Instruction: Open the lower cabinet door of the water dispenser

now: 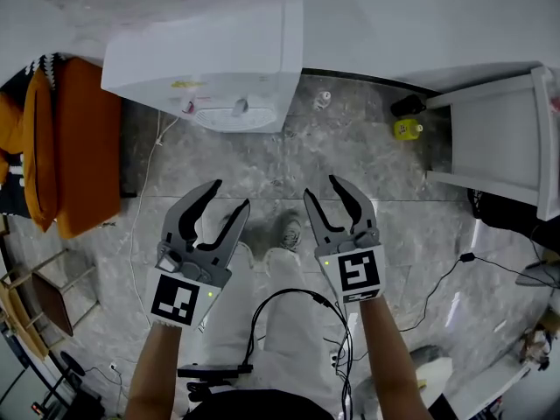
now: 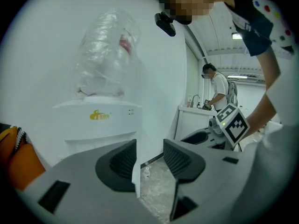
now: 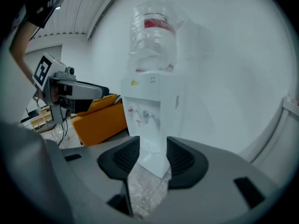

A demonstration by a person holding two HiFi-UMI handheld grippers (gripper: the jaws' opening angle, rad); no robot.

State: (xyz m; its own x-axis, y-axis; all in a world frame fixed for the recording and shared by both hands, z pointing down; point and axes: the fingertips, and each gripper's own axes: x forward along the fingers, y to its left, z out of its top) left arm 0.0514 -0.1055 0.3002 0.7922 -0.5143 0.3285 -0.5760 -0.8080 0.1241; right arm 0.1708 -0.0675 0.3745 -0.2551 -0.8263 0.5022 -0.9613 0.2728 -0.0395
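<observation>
Ahead across floor, well apart: water dispenser, lower door unseen under its top. Left gripper and right gripper side by side, neither clearly nearer, jaws spread, empty.

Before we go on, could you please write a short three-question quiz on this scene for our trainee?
1. Fill in: the jaws of the left gripper and right gripper stand ____.
2. What tops the dispenser? A kettle; B clear bottle; C box.
3. True or false: the right gripper touches the dispenser.
Key: 1 open; 2 B; 3 false.
</observation>
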